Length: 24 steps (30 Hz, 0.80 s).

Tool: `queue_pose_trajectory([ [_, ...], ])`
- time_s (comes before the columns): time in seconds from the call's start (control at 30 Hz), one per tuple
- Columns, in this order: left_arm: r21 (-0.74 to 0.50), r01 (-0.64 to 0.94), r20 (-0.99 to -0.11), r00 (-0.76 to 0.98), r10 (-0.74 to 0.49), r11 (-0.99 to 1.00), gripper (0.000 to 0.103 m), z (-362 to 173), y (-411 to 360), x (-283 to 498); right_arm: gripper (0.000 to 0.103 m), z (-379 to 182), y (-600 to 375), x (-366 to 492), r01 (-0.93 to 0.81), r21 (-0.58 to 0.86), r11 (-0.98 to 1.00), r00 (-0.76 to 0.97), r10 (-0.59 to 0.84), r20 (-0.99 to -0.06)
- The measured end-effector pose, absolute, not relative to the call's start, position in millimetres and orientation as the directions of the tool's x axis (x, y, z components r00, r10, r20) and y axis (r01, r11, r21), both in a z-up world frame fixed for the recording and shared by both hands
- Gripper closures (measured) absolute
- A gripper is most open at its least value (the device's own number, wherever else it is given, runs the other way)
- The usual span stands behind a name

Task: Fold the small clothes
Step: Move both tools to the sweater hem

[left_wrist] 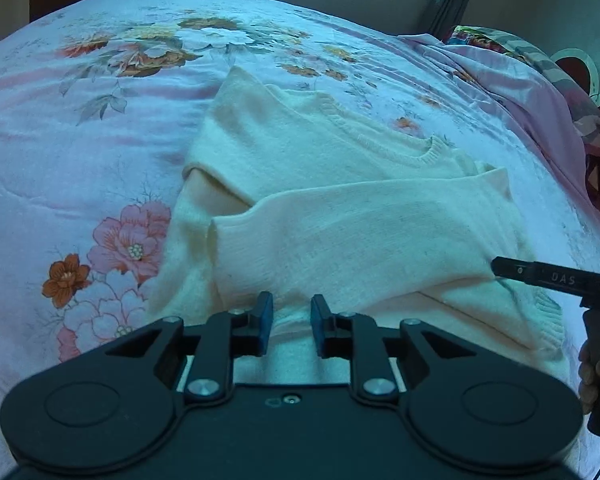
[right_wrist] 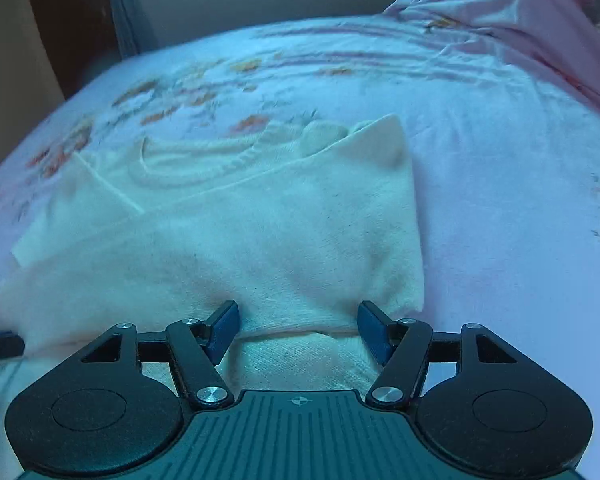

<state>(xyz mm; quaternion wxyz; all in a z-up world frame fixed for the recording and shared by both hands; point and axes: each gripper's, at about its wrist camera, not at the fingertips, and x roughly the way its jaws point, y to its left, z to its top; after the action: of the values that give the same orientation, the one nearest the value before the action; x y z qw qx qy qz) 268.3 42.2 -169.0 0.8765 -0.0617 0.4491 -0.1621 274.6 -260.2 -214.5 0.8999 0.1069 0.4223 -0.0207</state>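
A small cream knit sweater [left_wrist: 332, 208] lies flat on the bed, its sleeves folded across the body and its neckline [left_wrist: 384, 148] facing away. My left gripper [left_wrist: 292, 320] is partly open, its blue pads low over the sweater's near hem with cloth between them. My right gripper [right_wrist: 298, 330] is wide open over the near hem of the same sweater [right_wrist: 260, 232], the hem edge lying between its pads. The right gripper's finger also shows at the right of the left wrist view [left_wrist: 540, 276].
The bed carries a pink floral sheet [left_wrist: 100, 152]. A bunched pink cover and patterned pillow [left_wrist: 540, 80] lie at the far right. A wall and curtain [right_wrist: 128, 12] stand behind the bed. A hand shows at the right edge [left_wrist: 596, 372].
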Motion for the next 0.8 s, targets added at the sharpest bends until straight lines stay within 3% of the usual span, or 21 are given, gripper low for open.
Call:
queue_pose_trajectory([
  [0.13, -0.237, 0.247, -0.772, 0.539, -0.336, 0.94, 0.083, -166, 44, 255, 0.038, -196, -249, 244, 0.108, 0.224, 0.969, 0.686, 0.091, -0.722],
  [0.23, -0.247, 0.229, -0.781, 0.529, -0.333, 0.942, 0.084, -169, 48, 252, 0.038, -214, -236, 231, 0.09, 0.157, 0.984, 0.634, 0.065, -0.771],
  [0.4, -0.246, 0.275, -0.736, 0.571, -0.363, 0.93, 0.08, -144, 36, 260, 0.038, -194, -226, 207, 0.067, 0.206, 0.976, 0.678, 0.107, -0.727],
  [0.57, -0.206, 0.162, -0.771, 0.58, -0.262, 0.965, 0.08, -163, 35, 295, 0.038, -196, -219, 189, 0.071, 0.209, 0.975, 0.669, 0.109, -0.736],
  [0.67, -0.238, 0.133, -0.774, 0.573, -0.271, 0.962, 0.082, -172, 48, 295, 0.038, -216, -219, 178, 0.074, 0.198, 0.977, 0.612, 0.112, -0.783],
  [0.8, -0.218, 0.161, -0.771, 0.577, -0.272, 0.962, 0.078, -161, 51, 274, 0.038, -204, -218, 160, 0.074, 0.222, 0.972, 0.648, 0.122, -0.752],
])
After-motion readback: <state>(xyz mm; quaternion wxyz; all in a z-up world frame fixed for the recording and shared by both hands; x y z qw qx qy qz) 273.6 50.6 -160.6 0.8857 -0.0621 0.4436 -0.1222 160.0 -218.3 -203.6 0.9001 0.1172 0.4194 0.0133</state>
